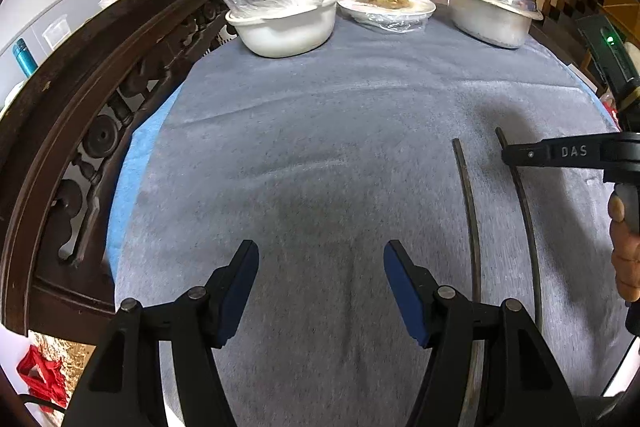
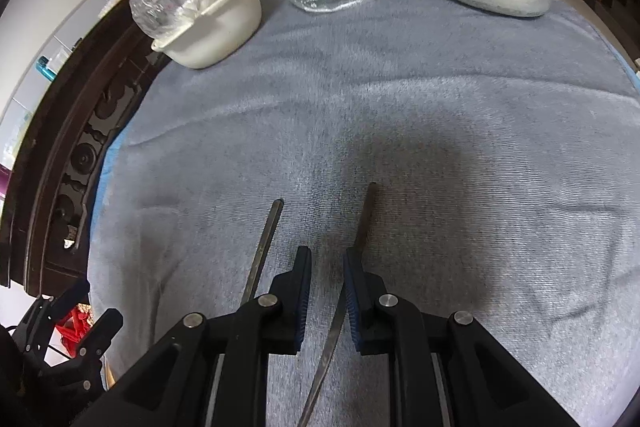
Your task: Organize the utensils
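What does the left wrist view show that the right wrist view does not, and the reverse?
Only the left wrist view: the left gripper with its jaws wide apart over bare cloth, and a hand holding the right gripper. Only the right wrist view: the right chopstick running between the right gripper's narrowly parted jaws. Both: the left chopstick, white bowl, covered plate and lidded pot.

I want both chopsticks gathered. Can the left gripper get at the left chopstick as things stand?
Probably yes: the left gripper is open above bare cloth, and the left chopstick lies just right of it, uncovered; the right gripper is at the other one.
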Action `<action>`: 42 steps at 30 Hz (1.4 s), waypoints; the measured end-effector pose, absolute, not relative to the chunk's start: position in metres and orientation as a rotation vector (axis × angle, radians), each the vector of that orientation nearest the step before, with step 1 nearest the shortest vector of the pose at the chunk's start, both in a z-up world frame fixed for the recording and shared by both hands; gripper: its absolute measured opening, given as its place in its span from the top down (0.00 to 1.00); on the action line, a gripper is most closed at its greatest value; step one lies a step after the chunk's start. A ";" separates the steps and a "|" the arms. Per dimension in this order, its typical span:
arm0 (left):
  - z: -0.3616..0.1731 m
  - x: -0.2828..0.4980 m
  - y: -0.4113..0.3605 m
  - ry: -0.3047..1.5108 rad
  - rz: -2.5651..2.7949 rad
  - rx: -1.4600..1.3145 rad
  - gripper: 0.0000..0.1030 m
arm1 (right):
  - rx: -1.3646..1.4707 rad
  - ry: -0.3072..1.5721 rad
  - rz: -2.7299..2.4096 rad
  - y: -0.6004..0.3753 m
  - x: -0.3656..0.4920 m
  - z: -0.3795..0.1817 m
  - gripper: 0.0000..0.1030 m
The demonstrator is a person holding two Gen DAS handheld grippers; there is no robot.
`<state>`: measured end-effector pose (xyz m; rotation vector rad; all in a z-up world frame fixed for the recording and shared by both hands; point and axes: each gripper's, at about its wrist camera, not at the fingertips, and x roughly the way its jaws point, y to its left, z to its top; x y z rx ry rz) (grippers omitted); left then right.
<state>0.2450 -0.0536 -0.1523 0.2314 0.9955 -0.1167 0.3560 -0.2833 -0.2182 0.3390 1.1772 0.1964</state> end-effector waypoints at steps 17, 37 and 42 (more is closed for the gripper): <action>-0.161 0.286 -0.090 1.044 -0.249 0.158 0.36 | 0.379 1.094 0.171 -0.295 0.347 -0.212 0.81; -0.180 0.315 -0.124 1.138 -0.382 0.096 0.36 | 0.203 1.085 0.079 -0.292 0.358 -0.227 0.91; -0.190 0.322 -0.140 1.168 -0.436 0.104 0.43 | 0.222 1.080 0.081 -0.304 0.348 -0.229 0.91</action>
